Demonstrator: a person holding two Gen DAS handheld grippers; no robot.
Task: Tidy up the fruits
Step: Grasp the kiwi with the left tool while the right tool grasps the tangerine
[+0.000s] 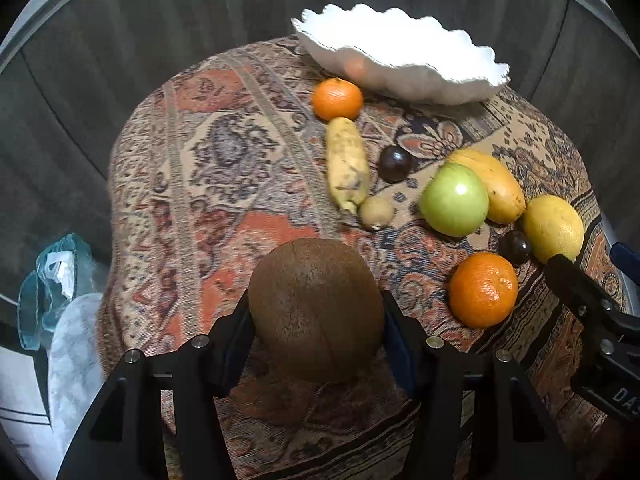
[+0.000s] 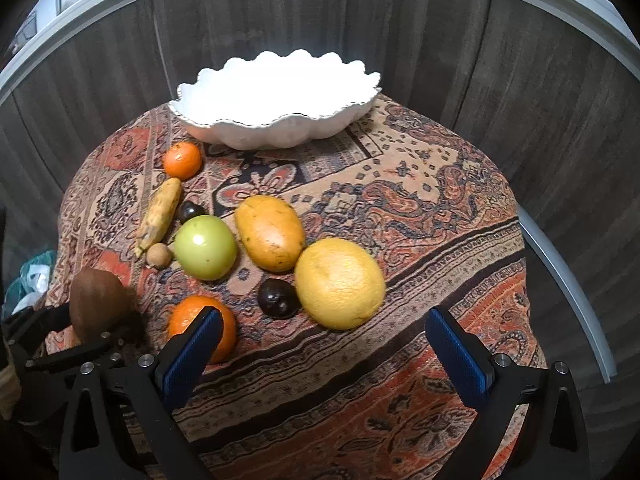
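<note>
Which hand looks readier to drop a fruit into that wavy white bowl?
Left: its tongs already clamp the fuzzy brown kiwi. The right tongs gape empty. The wavy white bowl looks empty.

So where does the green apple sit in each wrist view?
Left wrist: green apple right of centre, against the mango.
Right wrist: green apple left of centre, beside the mango.
Shared landmark: white scalloped bowl at the table's far edge.
</note>
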